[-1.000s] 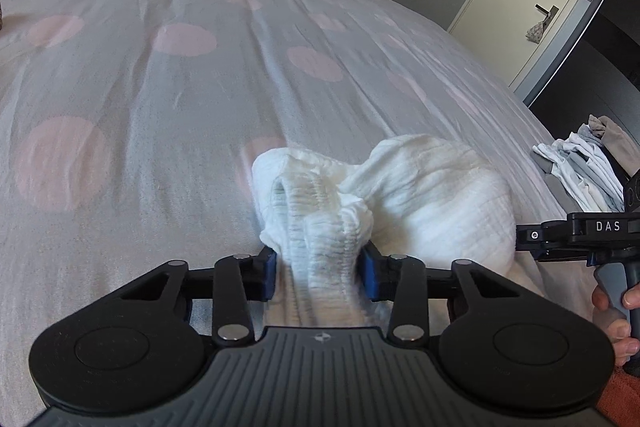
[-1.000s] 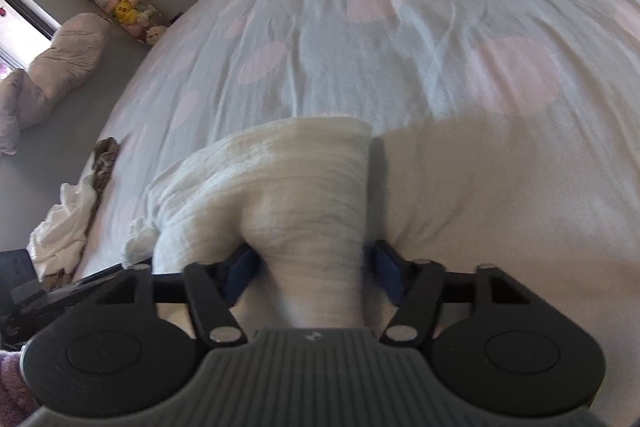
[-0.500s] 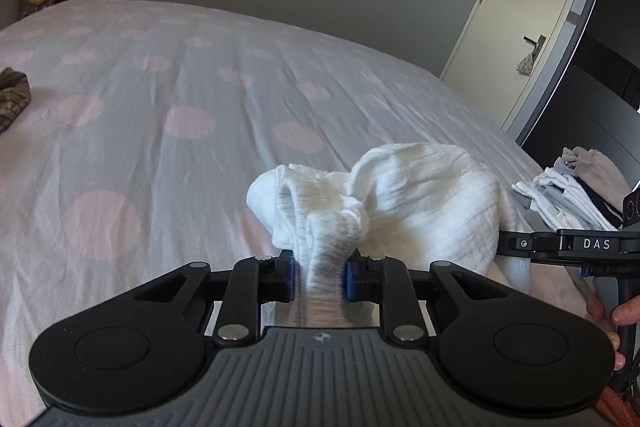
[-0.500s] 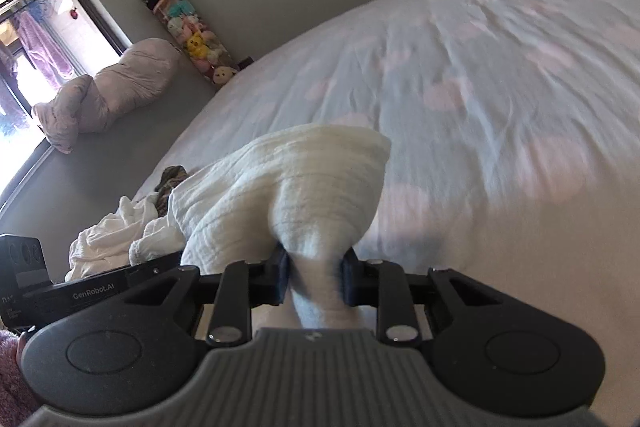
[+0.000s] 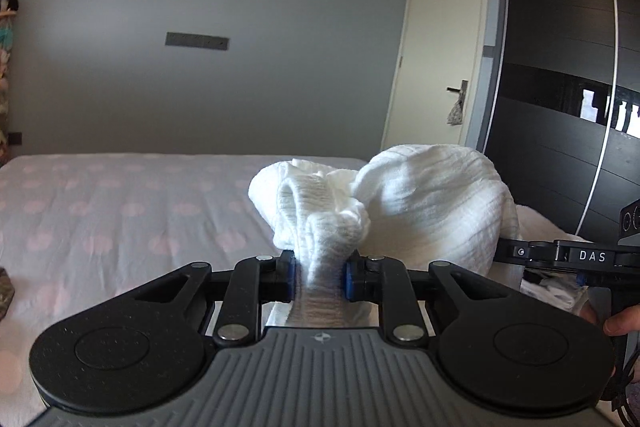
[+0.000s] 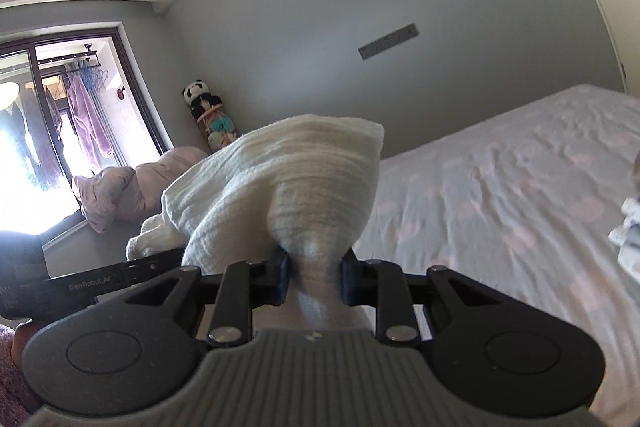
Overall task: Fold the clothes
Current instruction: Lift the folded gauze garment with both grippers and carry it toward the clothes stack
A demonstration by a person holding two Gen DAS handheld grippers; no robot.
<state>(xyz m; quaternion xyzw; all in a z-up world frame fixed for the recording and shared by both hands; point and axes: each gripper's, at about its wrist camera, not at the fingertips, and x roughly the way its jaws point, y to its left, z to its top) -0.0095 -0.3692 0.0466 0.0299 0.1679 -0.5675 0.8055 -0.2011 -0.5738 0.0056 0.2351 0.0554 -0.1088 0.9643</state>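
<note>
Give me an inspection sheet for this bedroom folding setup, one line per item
Surface: bed under a pale sheet with pink dots, wrinkled.
Job's things: white garment, bunched, lifted off the sheet, held at two spots.
Clutter: clothes pile at the bed's edge; pink bedding heaped on the floor by the window.
Grippers: left gripper and right gripper, jaws of each shut on the garment.
Cables: dark cord at the right edge of the left view.
Surroundings: grey wall, door, dark wardrobe, plush toy stack.
</note>
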